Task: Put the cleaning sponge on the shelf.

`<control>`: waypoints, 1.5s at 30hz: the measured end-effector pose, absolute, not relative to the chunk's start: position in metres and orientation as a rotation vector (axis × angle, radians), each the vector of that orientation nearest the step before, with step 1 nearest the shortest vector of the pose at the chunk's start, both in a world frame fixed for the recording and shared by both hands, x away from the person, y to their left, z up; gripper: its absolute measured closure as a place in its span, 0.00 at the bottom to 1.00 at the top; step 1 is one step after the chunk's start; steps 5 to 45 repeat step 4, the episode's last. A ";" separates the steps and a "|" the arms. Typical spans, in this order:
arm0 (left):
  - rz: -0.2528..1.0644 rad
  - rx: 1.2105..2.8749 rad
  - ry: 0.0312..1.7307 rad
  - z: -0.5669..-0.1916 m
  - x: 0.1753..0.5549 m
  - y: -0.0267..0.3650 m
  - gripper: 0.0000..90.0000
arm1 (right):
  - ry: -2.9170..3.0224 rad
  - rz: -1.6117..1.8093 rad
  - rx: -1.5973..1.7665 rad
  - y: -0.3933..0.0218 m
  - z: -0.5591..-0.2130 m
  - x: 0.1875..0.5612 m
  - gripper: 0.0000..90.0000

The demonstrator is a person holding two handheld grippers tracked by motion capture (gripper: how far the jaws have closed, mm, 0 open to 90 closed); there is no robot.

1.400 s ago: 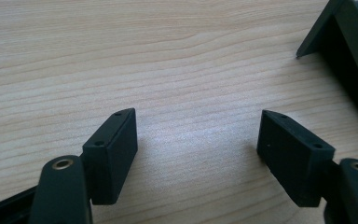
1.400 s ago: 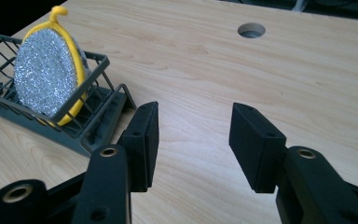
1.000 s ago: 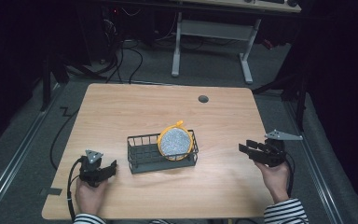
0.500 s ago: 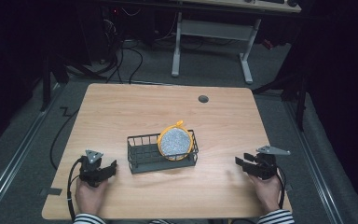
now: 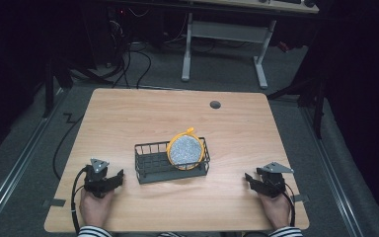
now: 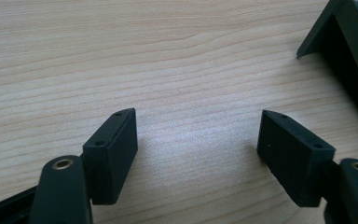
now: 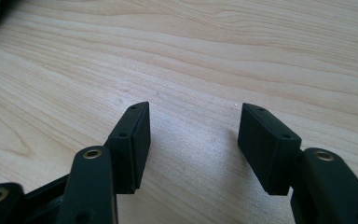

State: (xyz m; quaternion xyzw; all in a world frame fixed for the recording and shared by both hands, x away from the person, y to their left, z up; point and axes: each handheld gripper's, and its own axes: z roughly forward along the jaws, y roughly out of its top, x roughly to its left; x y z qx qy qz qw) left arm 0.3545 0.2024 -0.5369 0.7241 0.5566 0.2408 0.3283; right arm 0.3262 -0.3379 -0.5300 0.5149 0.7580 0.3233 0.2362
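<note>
A dark wire basket (image 5: 150,169) stands in the middle of the wooden table (image 5: 143,113), and a round speckled grey disc with an orange rim (image 5: 185,150) leans upright in its right end. My left gripper (image 5: 119,176) rests on the table left of the basket, open, with bare wood between its jaws (image 6: 196,135). A corner of the basket (image 6: 340,32) shows at the upper right of the left gripper view. My right gripper (image 5: 249,177) lies low on the table right of the basket; its jaws have just been opening and stand open over bare wood (image 7: 193,126).
A round cable hole (image 5: 215,104) sits near the table's far edge. Behind the table stand a white desk frame (image 5: 222,34) and loose cables on the grey floor. Cables trail from both grippers over the near edge.
My right gripper has come down from above the table's right side to rest near the front right, closer to the person. The left gripper, basket and disc have stayed put.
</note>
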 end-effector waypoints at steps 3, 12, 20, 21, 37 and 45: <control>0.626 1.895 1.457 -0.537 0.354 0.203 0.33 | 2.080 0.888 1.414 -0.338 -0.530 0.326 0.48; 0.627 1.893 1.458 -0.537 0.354 0.203 0.33 | 2.081 0.888 1.415 -0.338 -0.530 0.326 0.48; 0.627 1.893 1.458 -0.537 0.354 0.203 0.33 | 2.081 0.888 1.415 -0.338 -0.530 0.326 0.48; 0.627 1.893 1.458 -0.537 0.354 0.203 0.33 | 2.081 0.888 1.415 -0.338 -0.530 0.326 0.48; 0.627 1.893 1.458 -0.537 0.354 0.203 0.33 | 2.081 0.888 1.415 -0.338 -0.530 0.326 0.48; 0.627 1.893 1.458 -0.537 0.354 0.203 0.33 | 2.081 0.888 1.415 -0.338 -0.530 0.326 0.48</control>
